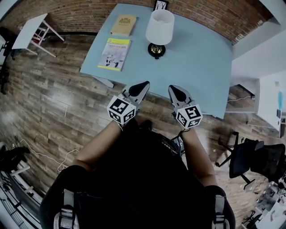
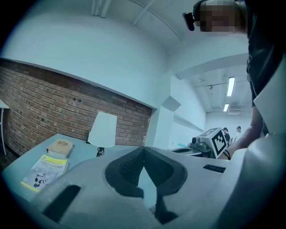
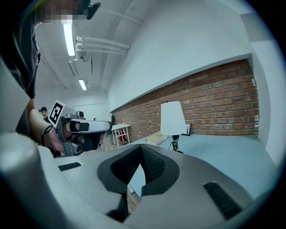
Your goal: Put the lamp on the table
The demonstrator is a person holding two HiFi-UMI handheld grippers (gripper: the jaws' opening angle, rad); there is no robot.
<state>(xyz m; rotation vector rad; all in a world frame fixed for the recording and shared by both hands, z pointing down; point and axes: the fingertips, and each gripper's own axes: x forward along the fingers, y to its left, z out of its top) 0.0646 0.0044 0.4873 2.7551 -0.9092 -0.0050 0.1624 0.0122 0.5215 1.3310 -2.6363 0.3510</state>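
The lamp (image 1: 159,27), with a white shade and a dark round base, stands upright on the light-blue table (image 1: 201,67), near its far edge by the brick wall. It also shows in the left gripper view as the lamp (image 2: 103,129) and in the right gripper view as the lamp (image 3: 172,118). My left gripper (image 1: 144,85) and right gripper (image 1: 173,89) hang side by side over the wooden floor at the table's near edge, well short of the lamp. Both are shut and hold nothing: the left gripper (image 2: 143,150) and right gripper (image 3: 142,147) show their pads meeting at the tip.
A brown book (image 1: 124,24) and a yellow magazine (image 1: 114,53) lie on the table's left part. A small picture frame (image 1: 160,4) leans at the wall. A white side table (image 1: 31,29) stands far left, an office chair (image 1: 250,161) at right.
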